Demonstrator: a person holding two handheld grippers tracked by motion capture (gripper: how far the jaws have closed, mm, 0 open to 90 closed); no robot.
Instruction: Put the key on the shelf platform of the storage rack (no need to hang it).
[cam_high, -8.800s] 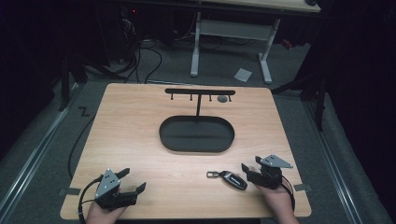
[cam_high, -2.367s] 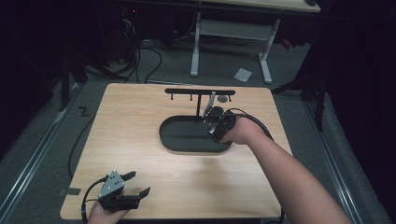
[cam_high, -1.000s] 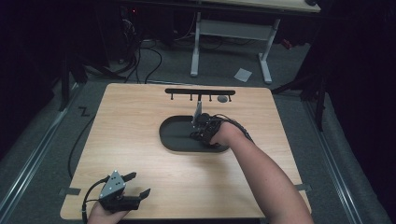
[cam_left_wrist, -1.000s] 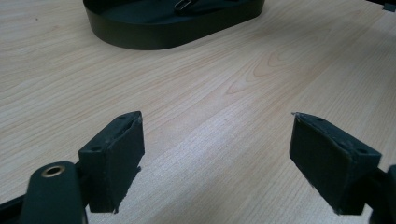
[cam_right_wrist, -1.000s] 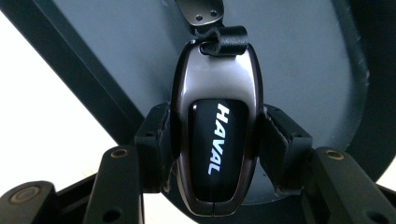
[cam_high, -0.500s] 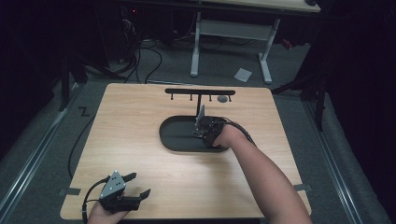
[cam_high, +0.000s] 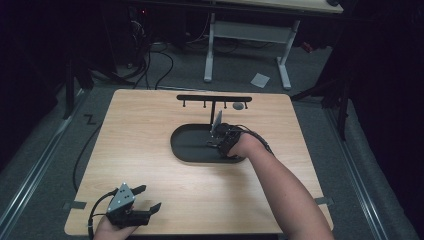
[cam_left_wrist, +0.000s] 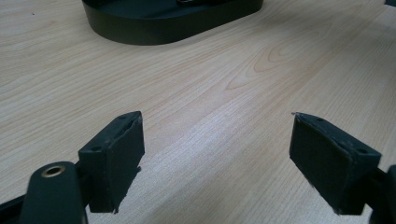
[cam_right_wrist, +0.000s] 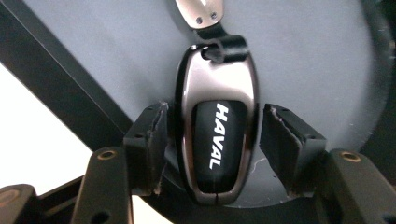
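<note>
A dark car key fob marked HAVAL lies flat on the floor of the black oval tray, its metal tab pointing away. My right gripper points down over it, and its jaws have just been opening. The fob sits between the pads with a gap on the right side. In the high view the right gripper hangs over the tray at mid-table. My left gripper rests open near the front left edge, nothing between its pads.
A black T-shaped rack with small hooks stands at the tray's far side, just behind my right gripper. The wooden table is bare around the tray. The tray's near wall lies ahead of the left gripper.
The key fob has left the table's front right, where it lay by the right gripper. The right arm reached to the rack, then came down over the tray. The left gripper stayed put.
</note>
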